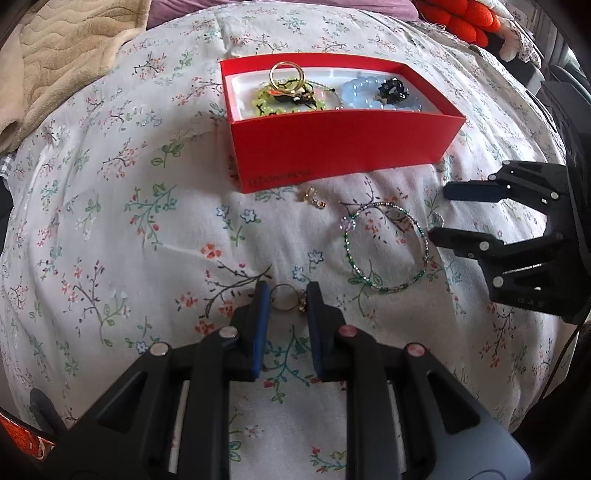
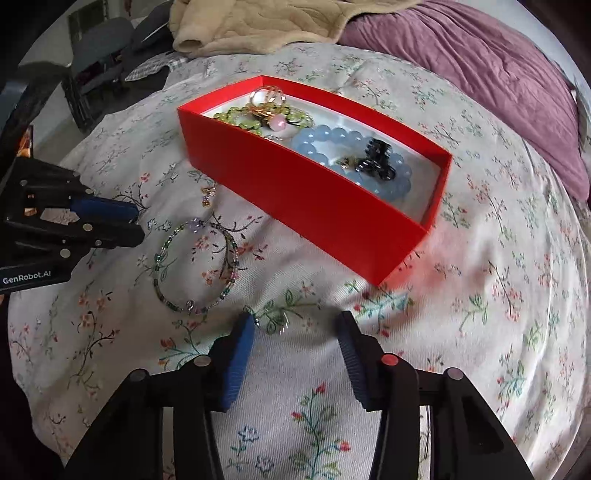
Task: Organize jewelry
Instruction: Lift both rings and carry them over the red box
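Observation:
A red box sits on the floral bedspread and holds a blue bead bracelet, a green bead bracelet, gold rings and a black piece. My left gripper has its pads closed on a gold ring lying on the cloth. A green beaded bangle lies between the grippers. A small gold earring lies near the box. My right gripper is open over a small silver ring.
A beige blanket and a purple pillow lie at the back of the bed. Orange cushions sit at the far right. A dark chair and crate stand off the bed.

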A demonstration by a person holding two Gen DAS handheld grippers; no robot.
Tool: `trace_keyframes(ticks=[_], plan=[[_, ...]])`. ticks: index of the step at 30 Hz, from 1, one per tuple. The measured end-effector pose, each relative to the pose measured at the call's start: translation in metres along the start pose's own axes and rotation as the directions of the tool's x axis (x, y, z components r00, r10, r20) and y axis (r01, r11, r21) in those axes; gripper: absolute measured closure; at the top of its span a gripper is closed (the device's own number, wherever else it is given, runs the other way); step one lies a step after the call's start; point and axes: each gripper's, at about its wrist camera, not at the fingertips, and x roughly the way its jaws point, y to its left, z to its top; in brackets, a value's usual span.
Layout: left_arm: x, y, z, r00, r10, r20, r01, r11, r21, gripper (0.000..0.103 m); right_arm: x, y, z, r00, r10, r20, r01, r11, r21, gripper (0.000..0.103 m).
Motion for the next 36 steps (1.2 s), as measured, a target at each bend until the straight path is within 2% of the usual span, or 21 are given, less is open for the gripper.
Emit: trace_keyframes(ticks=[4, 9, 21, 28, 36], plan=[[0.002, 0.001, 0.002, 1.0, -0.004, -0.006, 0.004, 1.0, -0.002, 0.081, 0.002, 0.005, 0.004, 1.0, 0.011, -0.002, -0.011, 1.0, -0.005, 0.065], [0.003, 0.001, 0.003, 1.0, 0.0, -0.008, 0.0, 1.0, 0.002, 0.081, 0.002, 0.013, 0.004, 1.0, 0.022, -0.01, -0.022, 0.999, -0.033, 0.084], [-0.008, 0.004, 0.008, 1.0, -0.005, 0.015, 0.005, 1.0, -0.015, 0.081, -0.006, 0.01, 0.01, 1.0, 0.019, -0.005, -0.019, 1.0, -0.003, 0.085], [-0.024, 0.008, 0.019, 0.998, -0.012, 0.061, 0.013, 0.999, -0.031, 0.081, -0.029, 0.007, 0.02, 0.998, 0.022, 0.05, -0.024, 0.999, 0.033, 0.085], [-0.038, 0.012, 0.036, 0.993, -0.022, 0.115, 0.03, 0.997, -0.07, 0.081, -0.051, 0.0, 0.037, 0.994, -0.021, 0.111, 0.011, 0.996, 0.094, 0.085]])
